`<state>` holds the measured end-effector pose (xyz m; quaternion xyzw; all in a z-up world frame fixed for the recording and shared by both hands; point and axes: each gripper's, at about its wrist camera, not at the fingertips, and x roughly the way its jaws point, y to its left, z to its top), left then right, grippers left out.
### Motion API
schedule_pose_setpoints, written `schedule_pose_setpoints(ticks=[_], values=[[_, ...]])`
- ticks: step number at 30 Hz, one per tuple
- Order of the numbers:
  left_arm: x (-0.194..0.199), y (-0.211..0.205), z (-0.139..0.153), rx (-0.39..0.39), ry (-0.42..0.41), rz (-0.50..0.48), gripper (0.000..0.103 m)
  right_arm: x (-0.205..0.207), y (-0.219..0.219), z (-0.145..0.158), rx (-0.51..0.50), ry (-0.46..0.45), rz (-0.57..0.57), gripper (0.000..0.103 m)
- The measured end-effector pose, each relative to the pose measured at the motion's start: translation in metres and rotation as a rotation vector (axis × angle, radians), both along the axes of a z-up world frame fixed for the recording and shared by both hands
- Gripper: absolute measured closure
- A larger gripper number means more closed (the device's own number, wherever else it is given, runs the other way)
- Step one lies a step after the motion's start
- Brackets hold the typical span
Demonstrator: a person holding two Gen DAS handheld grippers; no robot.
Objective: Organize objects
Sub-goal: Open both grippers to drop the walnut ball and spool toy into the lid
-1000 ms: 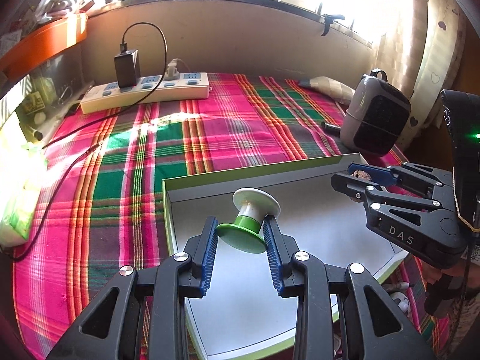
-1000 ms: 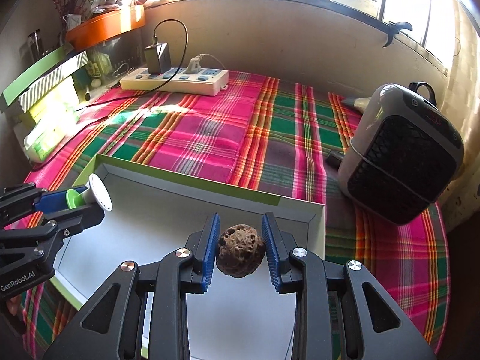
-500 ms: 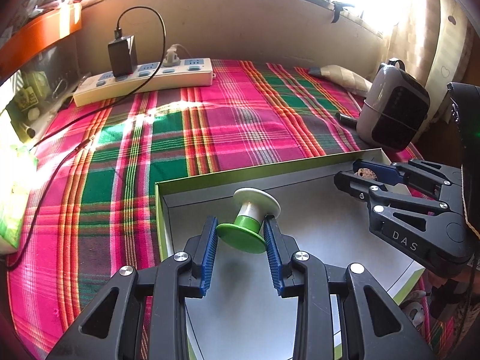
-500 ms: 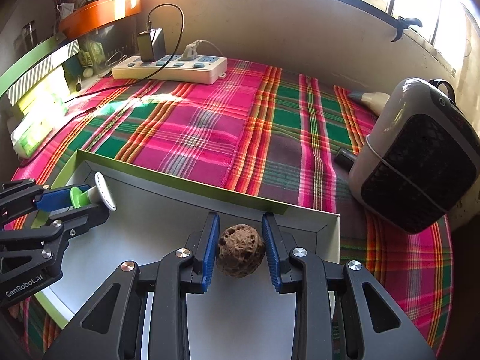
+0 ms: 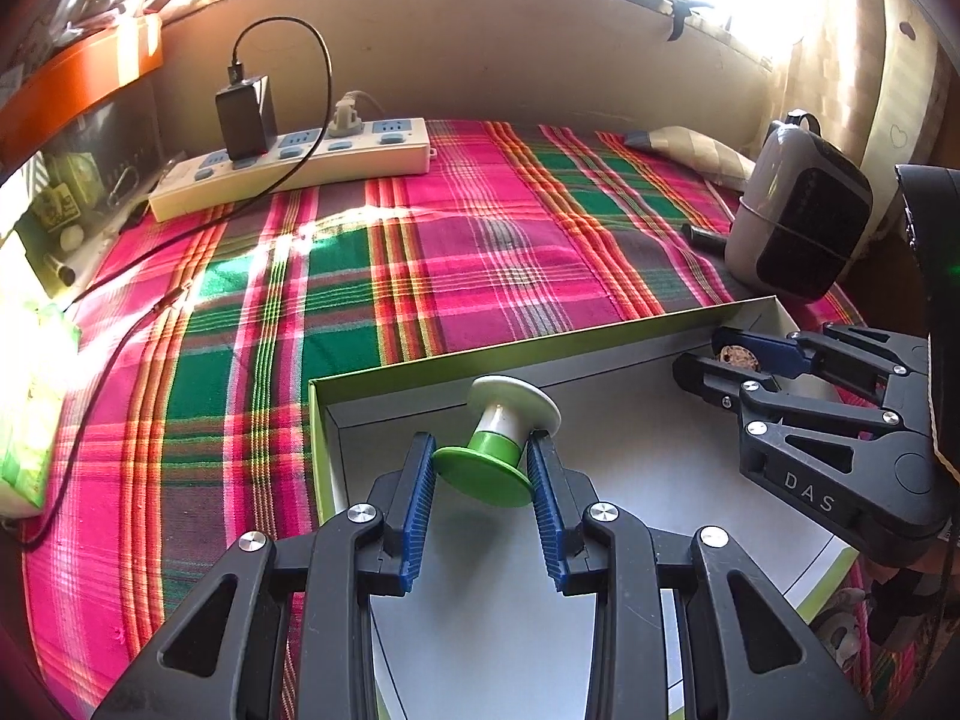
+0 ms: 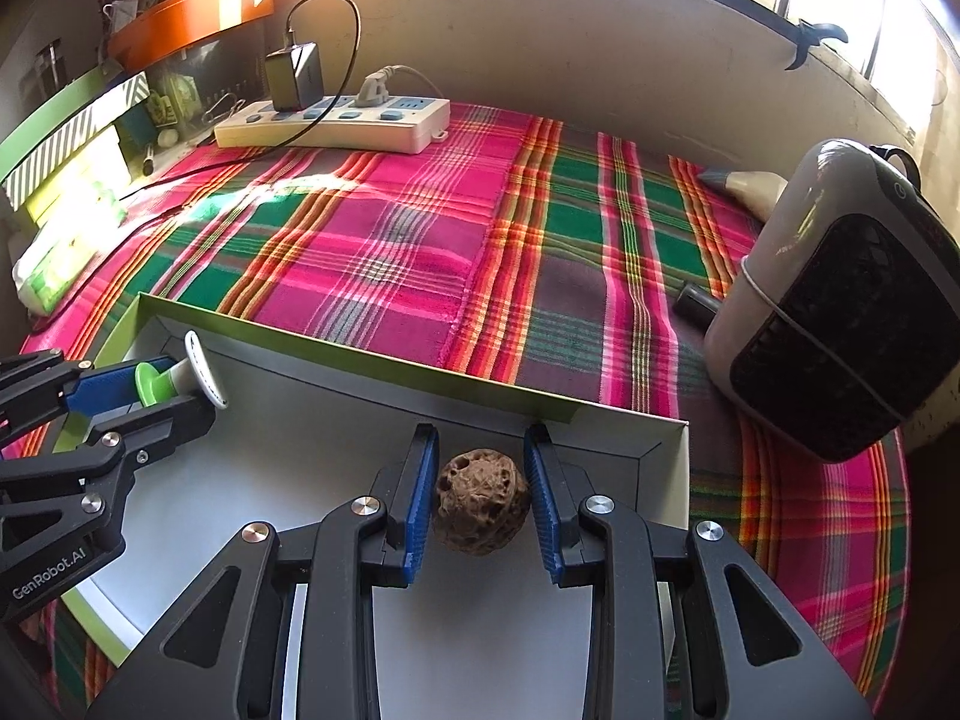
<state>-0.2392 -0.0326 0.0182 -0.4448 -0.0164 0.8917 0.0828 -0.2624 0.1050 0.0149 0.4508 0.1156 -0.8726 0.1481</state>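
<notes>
— Green and white, that little spool — can you see how the left gripper has it?

— Clamped at the green flange, blue pads pressing on both sides, white end tipped away toward the back. It hangs over the near-left corner of the shallow box. Whether it touches the grey floor, I can't tell from here.

— And the other one?

— The right gripper is closed on a brown, pitted walnut, snug between its pads, just inside the box's far wall near the right corner. From the left camera only a sliver of the nut shows past the blue finger; the rest is hidden.

— What's around the box?

— Plaid cloth in pink and green underneath. A white power strip sits along the back wall with a black charger plugged in, its cable looping off to the left. A grey heater stands well to the right, cut by the frame edge. There's a small dark cylinder beside it — too small to name. The left shelf is washed out by sunlight; I can't make out what's there. The box's near edge is behind the grippers' black frames.
</notes>
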Motion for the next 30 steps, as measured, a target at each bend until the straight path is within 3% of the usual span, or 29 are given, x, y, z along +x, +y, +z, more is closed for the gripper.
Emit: schedule_pose_setpoints(ticks=[12, 15, 19, 23, 30], values=[[-0.0001, 0.0022, 0.0001, -0.005, -0.001, 0.002, 0.073, -0.0008, -0.0004, -0.0018, 0.005, -0.010, 0.003, 0.072], [-0.0007, 0.0026, 0.0001, -0.005, 0.000, 0.001, 0.070, -0.0010, 0.0003, -0.0015, 0.001, -0.013, -0.001, 0.063], [-0.0010, 0.0035, 0.0001, -0.002, -0.002, 0.000, 0.068, -0.0014, 0.0003, -0.0006, 0.002, -0.009, -0.008, 0.061], [0.0007, 0.0057, -0.0002, -0.006, -0.004, -0.008, 0.064, -0.0013, 0.0023, 0.0016, -0.010, -0.003, -0.015, 0.053], [0.0048, 0.0052, 0.0035, -0.010, 0.003, -0.002, 0.061, 0.0031, 0.0041, 0.0048, -0.012, 0.013, -0.023, 0.051]])
